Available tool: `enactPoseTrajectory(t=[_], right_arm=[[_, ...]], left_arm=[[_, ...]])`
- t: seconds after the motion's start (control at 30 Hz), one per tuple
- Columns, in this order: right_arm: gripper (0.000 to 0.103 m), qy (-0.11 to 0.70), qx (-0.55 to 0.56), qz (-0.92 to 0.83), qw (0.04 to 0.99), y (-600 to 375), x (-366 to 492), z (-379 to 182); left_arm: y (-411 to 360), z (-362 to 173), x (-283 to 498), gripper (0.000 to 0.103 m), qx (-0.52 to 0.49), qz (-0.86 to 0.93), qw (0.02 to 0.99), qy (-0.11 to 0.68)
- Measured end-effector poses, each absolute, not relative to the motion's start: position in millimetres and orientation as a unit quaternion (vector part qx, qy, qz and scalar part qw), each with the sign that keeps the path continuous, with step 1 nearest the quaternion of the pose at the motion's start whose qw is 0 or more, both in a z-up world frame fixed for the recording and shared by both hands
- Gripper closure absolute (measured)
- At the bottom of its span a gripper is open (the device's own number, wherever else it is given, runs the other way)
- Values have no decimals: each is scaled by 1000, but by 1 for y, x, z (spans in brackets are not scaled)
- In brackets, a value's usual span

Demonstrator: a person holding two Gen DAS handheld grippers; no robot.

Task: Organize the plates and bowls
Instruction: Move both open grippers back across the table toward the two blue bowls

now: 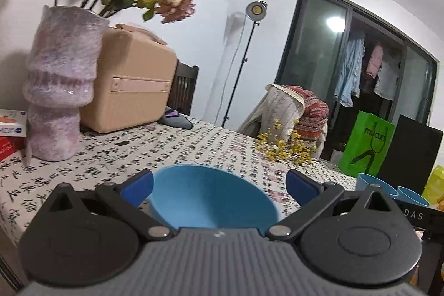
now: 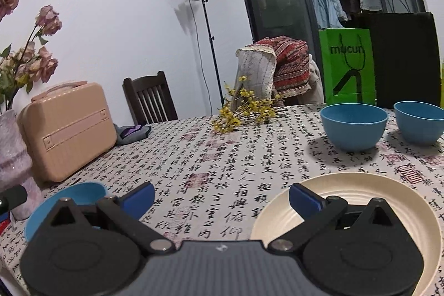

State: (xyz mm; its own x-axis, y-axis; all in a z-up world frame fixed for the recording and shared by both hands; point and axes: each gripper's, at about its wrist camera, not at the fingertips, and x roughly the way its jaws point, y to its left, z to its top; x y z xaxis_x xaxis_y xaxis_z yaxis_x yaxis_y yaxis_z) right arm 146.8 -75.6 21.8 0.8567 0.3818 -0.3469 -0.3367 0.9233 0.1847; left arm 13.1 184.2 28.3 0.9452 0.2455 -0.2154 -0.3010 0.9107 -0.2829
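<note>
A blue bowl stands on the patterned tablecloth between the fingers of my left gripper, which is open; its left finger is close to the bowl's rim. The same bowl shows at the lower left of the right wrist view. My right gripper is open over bare cloth, holding nothing. Its right finger hangs over the left part of a cream ribbed plate. Two more blue bowls stand side by side farther back on the right, also visible in the left wrist view.
A tall pinkish vase with dried flowers and a peach hard case stand at the left. A sprig of yellow flowers lies at the far edge. A green bag and black board stand behind the bowls.
</note>
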Motion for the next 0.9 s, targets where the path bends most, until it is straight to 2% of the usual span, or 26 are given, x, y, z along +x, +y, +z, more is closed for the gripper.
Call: enactPoseTrajectory(t=[0.9], right_arm=[[0,144,78,119,979,-184,122,42]], left_arm=[[71,59,46,0,-109,34,989,93]])
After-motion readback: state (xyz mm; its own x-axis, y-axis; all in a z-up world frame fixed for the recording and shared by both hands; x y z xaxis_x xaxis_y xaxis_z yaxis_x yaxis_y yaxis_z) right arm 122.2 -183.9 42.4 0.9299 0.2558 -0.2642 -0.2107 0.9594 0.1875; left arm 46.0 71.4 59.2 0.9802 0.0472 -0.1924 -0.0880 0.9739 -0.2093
